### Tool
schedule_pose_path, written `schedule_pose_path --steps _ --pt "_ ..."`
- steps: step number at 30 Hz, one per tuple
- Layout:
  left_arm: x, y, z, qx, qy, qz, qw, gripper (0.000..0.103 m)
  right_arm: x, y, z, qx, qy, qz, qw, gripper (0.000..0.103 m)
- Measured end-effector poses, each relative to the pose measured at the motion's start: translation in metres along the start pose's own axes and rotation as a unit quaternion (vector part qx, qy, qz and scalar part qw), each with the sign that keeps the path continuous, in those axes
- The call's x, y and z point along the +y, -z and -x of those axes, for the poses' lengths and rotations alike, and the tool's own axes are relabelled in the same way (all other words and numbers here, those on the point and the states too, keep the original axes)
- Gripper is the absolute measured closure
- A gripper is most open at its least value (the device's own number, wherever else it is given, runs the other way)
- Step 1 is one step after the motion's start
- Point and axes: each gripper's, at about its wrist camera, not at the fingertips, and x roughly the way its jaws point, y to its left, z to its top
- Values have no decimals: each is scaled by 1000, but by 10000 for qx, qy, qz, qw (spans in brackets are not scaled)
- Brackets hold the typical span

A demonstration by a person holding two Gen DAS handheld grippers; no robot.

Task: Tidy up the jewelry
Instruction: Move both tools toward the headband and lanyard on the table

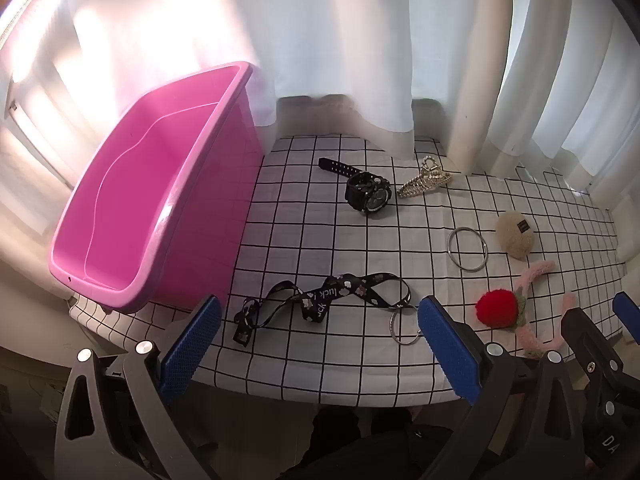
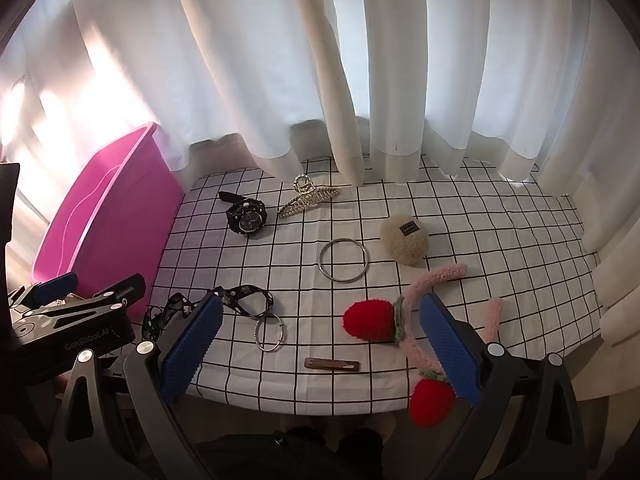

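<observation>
Lanyard (image 1: pixel 320 304) is lying just beyond our left gripper (image 1: pixel 320 336), its long axis running left to right, pink bin (image 1: pixel 120 200) at far left. We are holding both it and the right gripper (image 2: pixel 320 340) spread, empty.

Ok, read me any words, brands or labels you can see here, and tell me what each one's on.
"GenRobot.AI": on the left gripper body, right wrist view.
"luck": on the black lanyard, printed upside down; further letters unreadable.
"DA": cut off, on the right gripper body.
Dark tag on the beige plush pouch: too small to read.
</observation>
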Motion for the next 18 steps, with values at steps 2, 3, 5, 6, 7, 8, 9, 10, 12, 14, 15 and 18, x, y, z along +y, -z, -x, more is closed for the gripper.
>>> schedule_pose_path --steps 2,3,5,6,7,8,9,10,12,14,15,18 --pt "0 0 0 2 -5 -1 10000 6 0 0 0 2 0 -2 10000 9" --pt "0 0 0 8 -3 -1 10000 6 1 0 1 0 3 -3 10000 9" --pt "0 0 0 5 -6 -3 10000 6 0 0 -1 0 3 -5 10000 9" --pt "0 0 1 3 -8 -3 10000 6 0 0 -1 -1 5 -7 10000 9" --pt "0 0 1 1 -9 -3 10000 6 0 0 -1 -2 1 -4 10000 9" --pt "0 0 1 -1 -10 -3 10000 6 -1 0 -1 -1 2 -3 10000 9" --pt "-1 0 1 -4 -12 -5 10000 6 0 0 -1 -3 5 -3 10000 9" --pt "-1 0 1 -2 -5 -4 10000 6 -1 0 -1 -3 2 -5 10000 9" --pt "0 0 0 7 8 3 10000 6 -1 0 -1 -3 2 -8 10000 9" --pt "0 0 0 5 9 3 10000 6 -1 -1 0 -4 5 -10 10000 9" --pt "0 0 0 6 6 5 10000 6 -1 0 0 -6 7 -12 10000 9" --pt "0 0 0 5 7 4 10000 6 -2 0 0 -3 4 -14 10000 9"
